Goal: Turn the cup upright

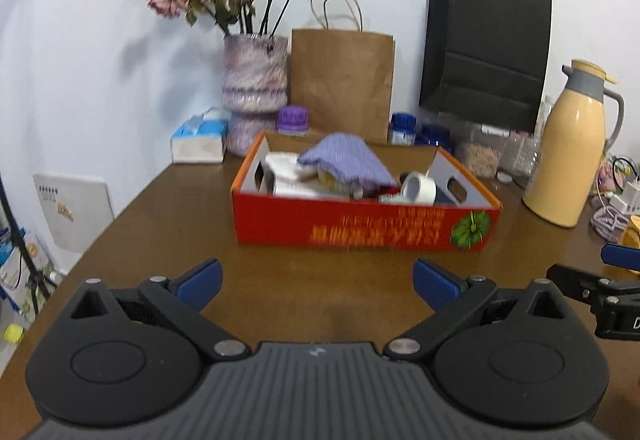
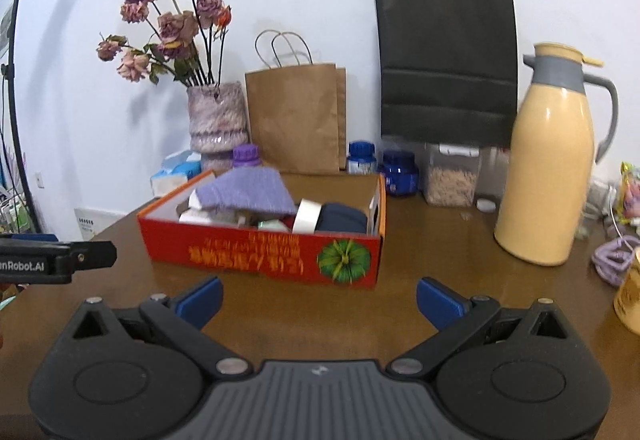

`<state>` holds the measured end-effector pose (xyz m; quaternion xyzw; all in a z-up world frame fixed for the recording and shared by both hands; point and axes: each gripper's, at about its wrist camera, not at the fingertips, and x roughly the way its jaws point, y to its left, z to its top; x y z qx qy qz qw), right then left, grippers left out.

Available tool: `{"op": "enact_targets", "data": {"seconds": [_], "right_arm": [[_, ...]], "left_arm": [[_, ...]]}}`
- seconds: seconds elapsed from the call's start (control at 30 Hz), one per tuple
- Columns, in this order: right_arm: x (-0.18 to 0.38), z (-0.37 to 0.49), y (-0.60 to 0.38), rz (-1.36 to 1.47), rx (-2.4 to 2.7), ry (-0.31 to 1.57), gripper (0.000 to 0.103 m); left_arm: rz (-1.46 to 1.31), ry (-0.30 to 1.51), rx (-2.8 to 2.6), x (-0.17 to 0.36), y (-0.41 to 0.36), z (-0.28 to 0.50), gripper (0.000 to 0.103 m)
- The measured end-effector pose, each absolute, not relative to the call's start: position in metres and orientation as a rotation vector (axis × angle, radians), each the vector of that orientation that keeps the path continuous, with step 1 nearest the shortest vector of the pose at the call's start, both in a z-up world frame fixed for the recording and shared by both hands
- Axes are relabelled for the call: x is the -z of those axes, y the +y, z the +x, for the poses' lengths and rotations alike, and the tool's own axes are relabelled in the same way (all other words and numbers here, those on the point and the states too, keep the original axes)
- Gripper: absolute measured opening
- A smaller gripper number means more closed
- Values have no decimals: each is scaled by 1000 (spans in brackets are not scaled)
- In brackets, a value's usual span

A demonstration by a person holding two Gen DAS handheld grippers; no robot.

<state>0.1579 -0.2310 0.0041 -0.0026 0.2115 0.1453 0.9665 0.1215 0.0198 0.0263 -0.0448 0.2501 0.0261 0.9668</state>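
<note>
Right wrist view puts a yellow cup (image 2: 630, 290) at the far right edge of the surface (image 2: 420, 240), orientation unclear; both the left gripper (image 1: 318, 282) and right gripper (image 2: 319, 298) hover with fingers spread, empty, so flipping seems unstarted

Left gripper (image 1: 318, 282) spread wide over the table (image 1: 160, 232); red box (image 1: 360, 228) at 12 o'clock, jug (image 1: 568, 148) at 2 o'clock.
</note>
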Motion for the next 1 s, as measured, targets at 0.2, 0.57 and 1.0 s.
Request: {"op": "enact_targets", "data": {"seconds": [0.2,0.57,1.0], "right_arm": [[6,134,-238,13,-298,465,103],[6,107,-238,15,-307,467,103],[4,99,-236,11,-307,461,103]], "left_arm": [[-87,528,-52,-20,18,92,103],[-91,527,-44,-20,16,64,103],[-89,524,-35,-20,15,58,103]]}}
